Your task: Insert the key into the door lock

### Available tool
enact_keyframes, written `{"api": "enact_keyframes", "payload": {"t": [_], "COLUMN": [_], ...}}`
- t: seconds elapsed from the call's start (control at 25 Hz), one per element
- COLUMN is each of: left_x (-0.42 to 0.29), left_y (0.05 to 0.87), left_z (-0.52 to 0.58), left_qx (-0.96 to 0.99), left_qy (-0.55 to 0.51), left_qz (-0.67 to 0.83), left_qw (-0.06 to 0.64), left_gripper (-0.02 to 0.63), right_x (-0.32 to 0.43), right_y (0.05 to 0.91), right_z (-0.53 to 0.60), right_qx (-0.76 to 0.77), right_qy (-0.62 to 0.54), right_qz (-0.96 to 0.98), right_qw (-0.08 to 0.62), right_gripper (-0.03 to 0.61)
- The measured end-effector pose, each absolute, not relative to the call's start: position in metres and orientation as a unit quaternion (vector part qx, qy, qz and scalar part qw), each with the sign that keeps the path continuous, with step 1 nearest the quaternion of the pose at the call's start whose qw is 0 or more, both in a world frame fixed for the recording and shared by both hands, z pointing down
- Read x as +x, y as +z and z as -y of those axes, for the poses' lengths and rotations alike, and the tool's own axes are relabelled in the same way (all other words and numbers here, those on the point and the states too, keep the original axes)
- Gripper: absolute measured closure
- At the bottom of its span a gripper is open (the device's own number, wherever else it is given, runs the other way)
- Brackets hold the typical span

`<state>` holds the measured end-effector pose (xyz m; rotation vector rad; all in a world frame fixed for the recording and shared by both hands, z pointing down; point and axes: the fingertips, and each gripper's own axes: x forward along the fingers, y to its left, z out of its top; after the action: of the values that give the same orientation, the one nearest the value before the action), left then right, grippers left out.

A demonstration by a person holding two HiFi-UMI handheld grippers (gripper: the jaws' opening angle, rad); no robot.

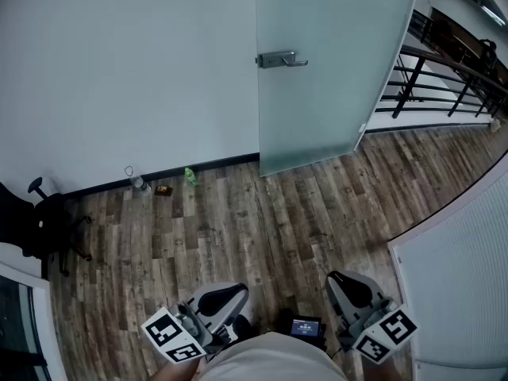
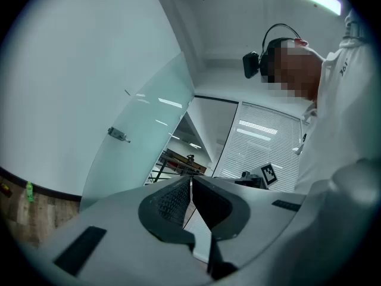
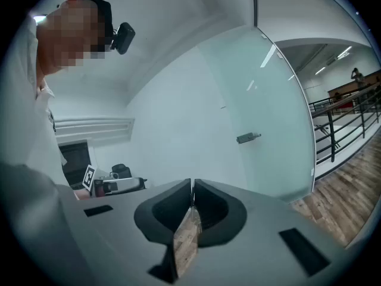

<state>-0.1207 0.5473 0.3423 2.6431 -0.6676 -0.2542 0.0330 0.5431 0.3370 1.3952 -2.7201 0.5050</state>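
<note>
A frosted glass door (image 1: 333, 70) stands ahead with a metal lever handle (image 1: 281, 59) near its left edge; no keyhole can be made out from here. The handle also shows small in the left gripper view (image 2: 118, 134) and in the right gripper view (image 3: 248, 137). No key is visible in any view. My left gripper (image 1: 226, 292) and right gripper (image 1: 343, 280) are held low, close to the person's body and far from the door. The left gripper's (image 2: 190, 180) jaws meet at the tips with nothing between them. The right gripper's (image 3: 191, 186) tips also touch, empty.
A clear bottle (image 1: 140, 184), a green bottle (image 1: 190, 176) and a small brown item (image 1: 163, 190) lie on the wood floor by the white wall. A black office chair (image 1: 44, 221) stands at the left, a black railing (image 1: 444, 78) beyond the door, a white panel (image 1: 460, 292) at the right.
</note>
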Motion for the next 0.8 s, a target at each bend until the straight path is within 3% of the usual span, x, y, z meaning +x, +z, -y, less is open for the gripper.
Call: {"api": "enact_keyframes", "payload": {"t": [0.8], "left_x": [-0.093], "left_y": [0.343], "left_z": [-0.565], "left_qx": [0.945], "left_qy": [-0.074], "left_qz": [0.235], "left_qw": [0.214], "left_gripper": [0.595], "right_x": [0.051], "right_y": [0.344], "right_z": [-0.556], "right_qx": [0.482], "right_qy": [0.163], "right_qz": [0.86], "right_qw": [0.034], "right_gripper": [0.551]}}
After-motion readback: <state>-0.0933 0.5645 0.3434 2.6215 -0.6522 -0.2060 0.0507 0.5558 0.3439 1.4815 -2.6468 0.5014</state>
